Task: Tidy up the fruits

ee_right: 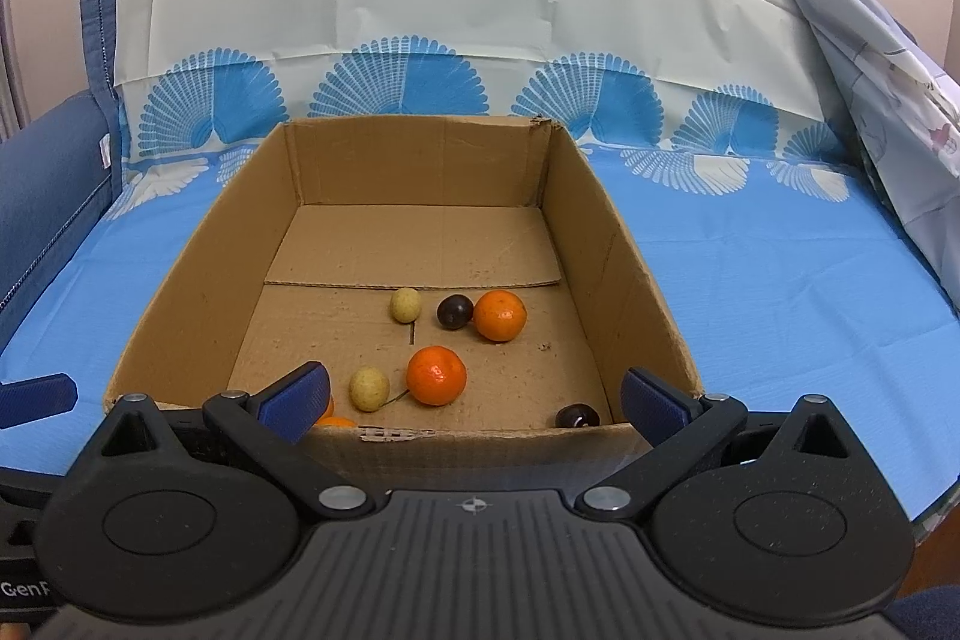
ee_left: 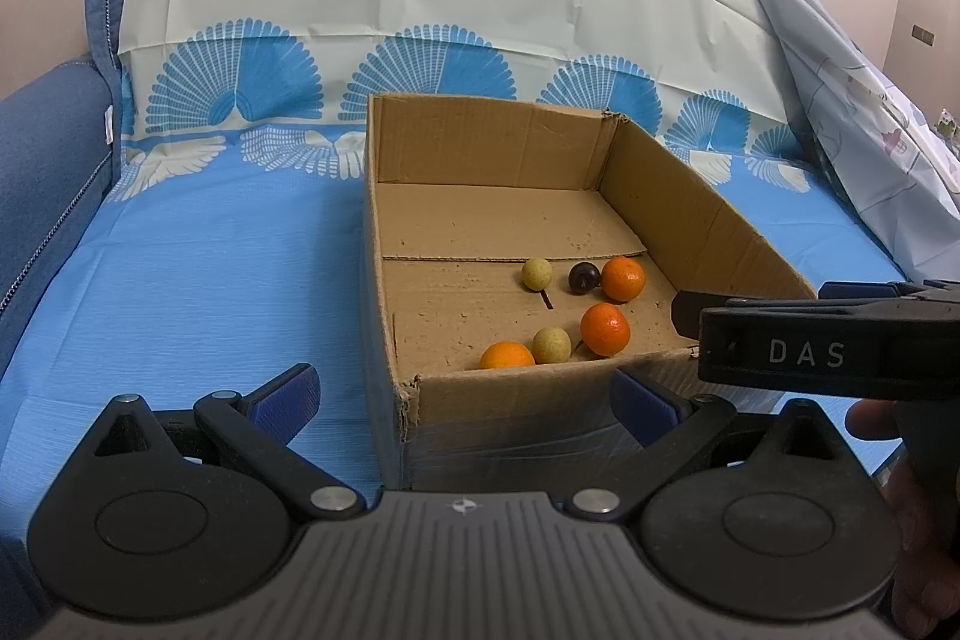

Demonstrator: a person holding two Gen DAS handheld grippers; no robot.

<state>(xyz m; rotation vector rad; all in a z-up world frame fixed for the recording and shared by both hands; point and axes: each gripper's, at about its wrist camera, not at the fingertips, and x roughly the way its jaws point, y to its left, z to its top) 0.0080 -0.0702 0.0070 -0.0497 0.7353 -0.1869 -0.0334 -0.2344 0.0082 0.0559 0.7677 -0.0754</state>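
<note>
An open cardboard box (ee_left: 708,220) (ee_right: 198,250) stands on a blue cloth. Inside lie three oranges (ee_left: 605,329) (ee_right: 436,375), two pale yellow round fruits (ee_left: 551,345) (ee_right: 369,388) and two dark cherries (ee_right: 454,311) (ee_right: 577,415). One orange (ee_right: 336,421) is partly hidden behind the near wall. My left gripper (ee_left: 465,394) is open and empty, in front of the box's near left corner. My right gripper (ee_right: 477,397) is open and empty, just before the near wall. The right gripper's body (ee_left: 828,340) shows in the left wrist view at the right.
The box sits on a blue cloth (ee_left: 198,280) with white fan patterns, draped over a blue sofa (ee_left: 42,148). A pale patterned cloth (ee_right: 888,70) hangs at the right. The left gripper's blue fingertip (ee_right: 36,391) shows at the right view's left edge.
</note>
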